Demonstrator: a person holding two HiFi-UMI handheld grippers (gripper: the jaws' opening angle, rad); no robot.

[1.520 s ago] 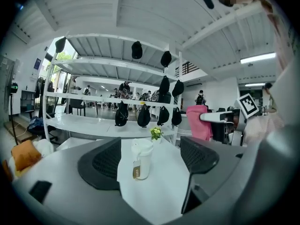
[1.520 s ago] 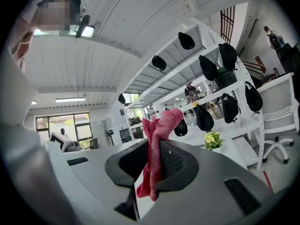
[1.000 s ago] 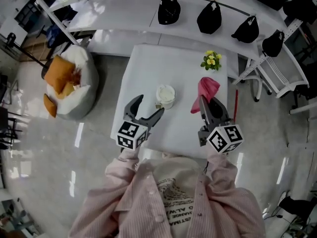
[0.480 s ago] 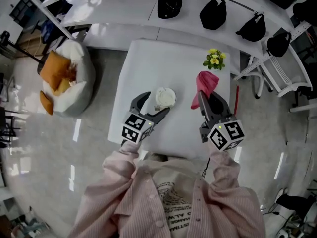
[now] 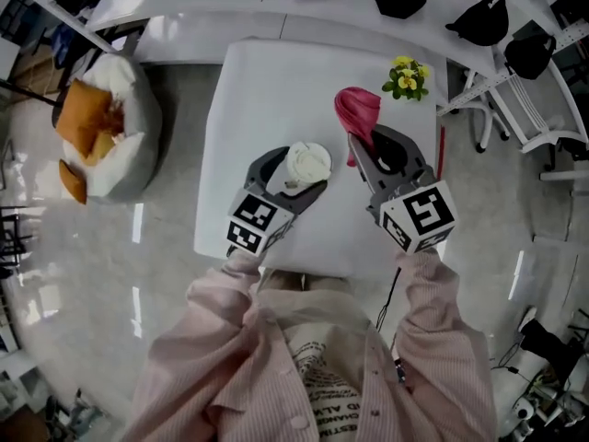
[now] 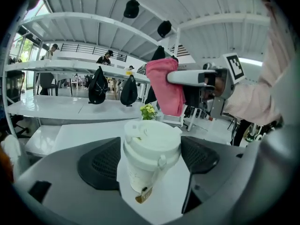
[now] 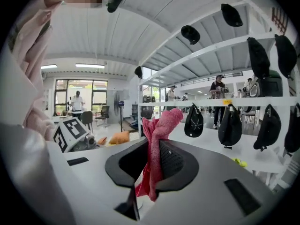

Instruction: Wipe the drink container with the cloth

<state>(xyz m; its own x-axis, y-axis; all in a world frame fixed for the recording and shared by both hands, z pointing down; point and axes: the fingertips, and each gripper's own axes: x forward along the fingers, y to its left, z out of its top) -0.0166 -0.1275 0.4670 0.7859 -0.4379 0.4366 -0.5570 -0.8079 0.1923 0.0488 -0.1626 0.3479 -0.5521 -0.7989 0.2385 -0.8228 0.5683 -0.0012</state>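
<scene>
Left gripper: jaws apart, flanking the upright drink container on the desk. Right gripper: clamped on the cloth, nearby. Risk: wiping pressure on the unclamped container may tip it.

Left claw stands spread wide; right claw pinches the cloth.

I wear a pink pinstriped long-sleeved shirt; my left gripper and right gripper are grey, each bearing a black-and-white marker cube.
</scene>
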